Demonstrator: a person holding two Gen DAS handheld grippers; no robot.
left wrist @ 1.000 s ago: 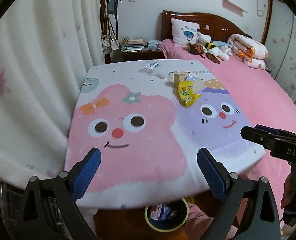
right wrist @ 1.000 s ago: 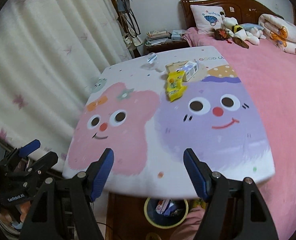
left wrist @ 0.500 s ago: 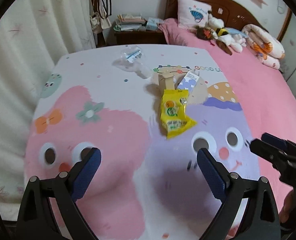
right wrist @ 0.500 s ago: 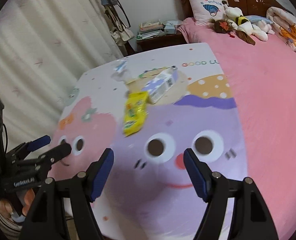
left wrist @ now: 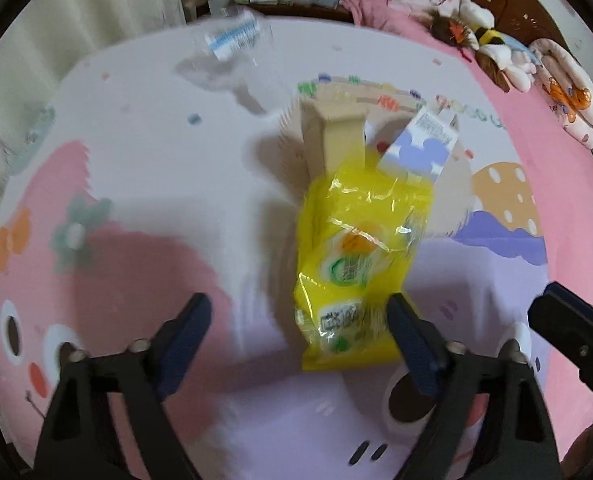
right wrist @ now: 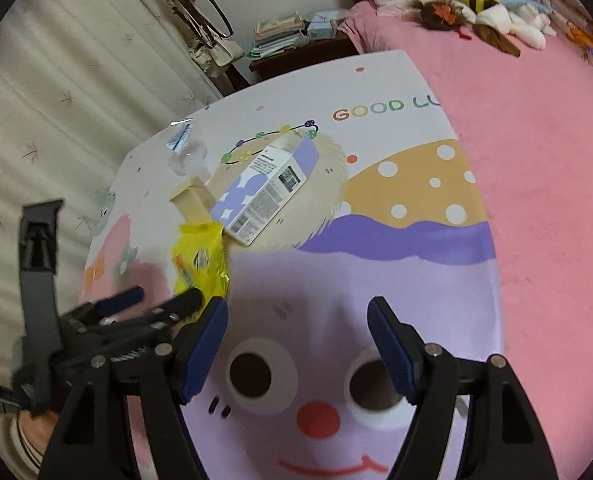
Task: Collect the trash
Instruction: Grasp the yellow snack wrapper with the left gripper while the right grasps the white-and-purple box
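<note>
A yellow snack wrapper (left wrist: 356, 268) lies on the cartoon-print table (left wrist: 156, 168); it also shows in the right wrist view (right wrist: 200, 258). Behind it stand a beige box (left wrist: 332, 136) and a purple-and-white carton (left wrist: 420, 148), lying flat in the right wrist view (right wrist: 264, 192). A clear crumpled plastic bottle (left wrist: 232, 48) lies at the far left. My left gripper (left wrist: 300, 340) is open, close over the near end of the wrapper. My right gripper (right wrist: 296, 344) is open and empty above the purple face print, short of the carton.
A pink bed (right wrist: 536, 140) with a pillow and plush toys (right wrist: 480, 4) adjoins the table's right side. A nightstand with stacked books (right wrist: 284, 36) stands behind. A white curtain (right wrist: 56, 92) hangs left. The right gripper's fingers show at the left view's right edge (left wrist: 568, 328).
Both grippers have moved forward over the table toward the trash. The left one now reaches the yellow wrapper; the bin under the table's front edge has left view.
</note>
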